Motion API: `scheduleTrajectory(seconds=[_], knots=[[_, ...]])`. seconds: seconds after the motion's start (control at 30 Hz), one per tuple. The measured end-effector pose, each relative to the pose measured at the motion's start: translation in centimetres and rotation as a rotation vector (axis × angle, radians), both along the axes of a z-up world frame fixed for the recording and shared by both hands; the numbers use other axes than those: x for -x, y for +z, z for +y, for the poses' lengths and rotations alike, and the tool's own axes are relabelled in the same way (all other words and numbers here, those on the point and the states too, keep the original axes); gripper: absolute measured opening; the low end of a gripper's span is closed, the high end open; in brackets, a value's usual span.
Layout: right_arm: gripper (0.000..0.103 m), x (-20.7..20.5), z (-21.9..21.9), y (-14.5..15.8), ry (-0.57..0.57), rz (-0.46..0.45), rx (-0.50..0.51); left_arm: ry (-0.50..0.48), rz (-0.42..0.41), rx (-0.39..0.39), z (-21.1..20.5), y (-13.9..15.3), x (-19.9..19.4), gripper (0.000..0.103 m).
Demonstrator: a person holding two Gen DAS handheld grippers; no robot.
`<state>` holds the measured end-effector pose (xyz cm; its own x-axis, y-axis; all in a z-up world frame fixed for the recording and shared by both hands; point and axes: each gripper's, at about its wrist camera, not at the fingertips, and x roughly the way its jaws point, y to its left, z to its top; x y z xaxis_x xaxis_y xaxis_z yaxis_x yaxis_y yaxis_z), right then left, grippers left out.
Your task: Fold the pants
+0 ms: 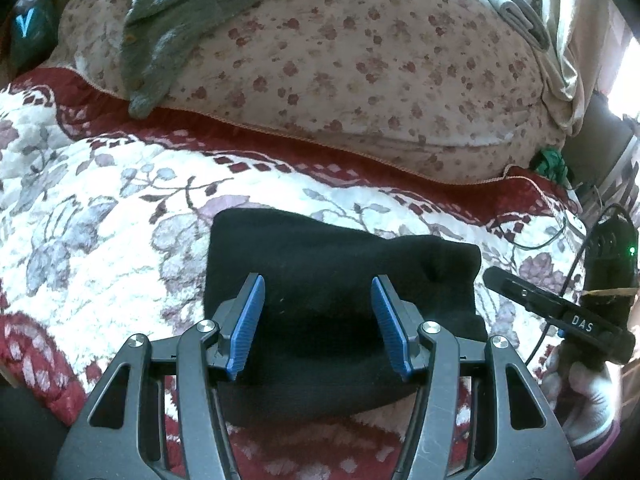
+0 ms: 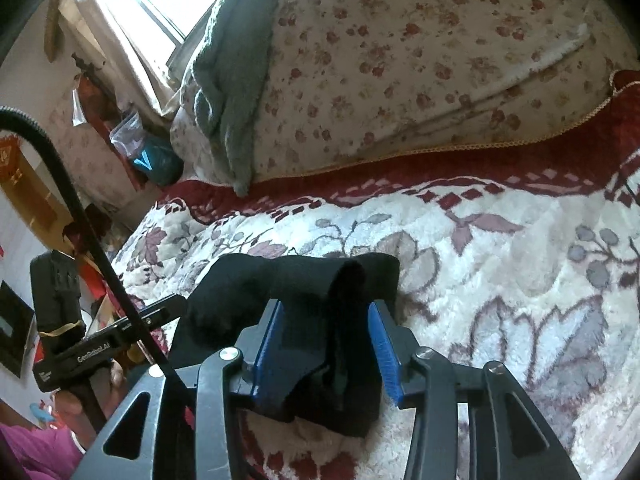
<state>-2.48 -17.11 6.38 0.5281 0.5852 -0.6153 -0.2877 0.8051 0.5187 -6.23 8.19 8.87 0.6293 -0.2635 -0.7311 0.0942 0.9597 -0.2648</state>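
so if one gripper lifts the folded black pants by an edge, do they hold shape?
Probably not. The black pants look like soft fleece, with a fold bulging loosely between the right gripper pads, so the layers would likely droop open. They seem light and unlikely to slide on the plush blanket.

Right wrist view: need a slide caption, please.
Open right gripper straddles a bunched fold of black pants on the floral blanket.
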Motion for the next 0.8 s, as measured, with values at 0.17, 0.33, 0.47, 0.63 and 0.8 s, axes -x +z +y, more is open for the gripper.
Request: scheduleTrajectory(seconds=[0.17,0.33,0.47,0.63,0.8], knots=[[0.034,-1.3,1.0,-0.4,0.026,-0.003,-0.047,-0.011,-0.004,-0.030,-1.0,-0.2,-1.0,0.055],[0.013,-2.6,1.9,-0.2,0.037,-0.065,0.052,-0.025,0.013,-0.057,-2.4,-1.0,-2.8,0.055],[0.011,-3.8,1.7,-0.6,0.022,-0.065,0.091,-0.016,0.042,-0.047,-3.1,-2.0,-4.2,0.055],[0.012,-3.2,1.1,-1.2,0.012,-0.044,0.076,-0.017,0.048,-0.050,-3.4,-2.3,-4.8,0.055],[0.034,-0.8,-1.1,-0.2,0.019,0.001,-0.061,-0.034,0.052,-0.078,-3.9,-2.8,-5.3,0.055]])
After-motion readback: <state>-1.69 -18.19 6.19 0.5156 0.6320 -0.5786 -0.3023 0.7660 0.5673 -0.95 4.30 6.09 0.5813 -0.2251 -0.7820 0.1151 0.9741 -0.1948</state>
